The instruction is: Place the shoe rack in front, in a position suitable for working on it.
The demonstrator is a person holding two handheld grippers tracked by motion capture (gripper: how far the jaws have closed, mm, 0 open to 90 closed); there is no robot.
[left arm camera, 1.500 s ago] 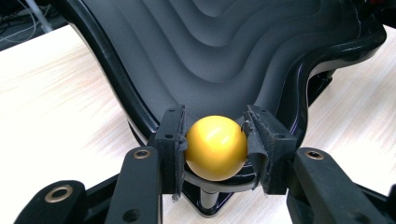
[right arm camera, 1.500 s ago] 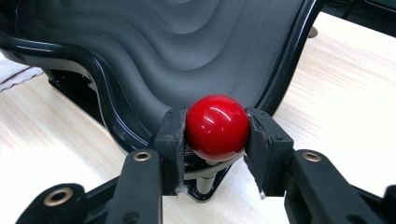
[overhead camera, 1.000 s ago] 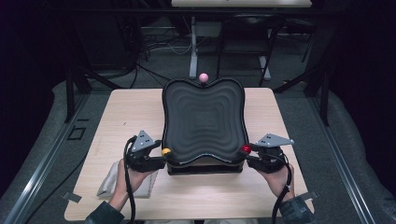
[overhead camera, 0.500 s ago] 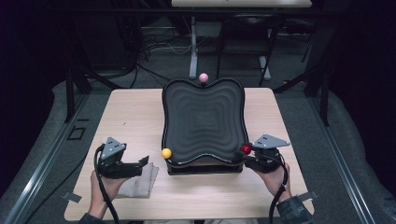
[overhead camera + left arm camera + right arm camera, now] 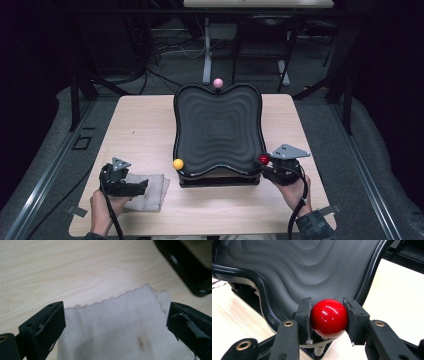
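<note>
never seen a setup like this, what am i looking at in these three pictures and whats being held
A person sits at a wooden table with a hand-held two-jaw gripper in each hand; there is no robot arm. One picture comes from a fixed camera above, looking down at the table. The other two come from small cameras riding on each gripper, looking along its black jaws.

On the table stands a black wavy tray on a base, with ball knobs at its edge: a pink ball at the far side, a yellow ball and a red ball at the near corners. A stained white cloth lies at the near left.

The right gripper is shut on the red ball. The left gripper has just been opening; its jaws stand wide over the cloth, holding nothing.
</note>
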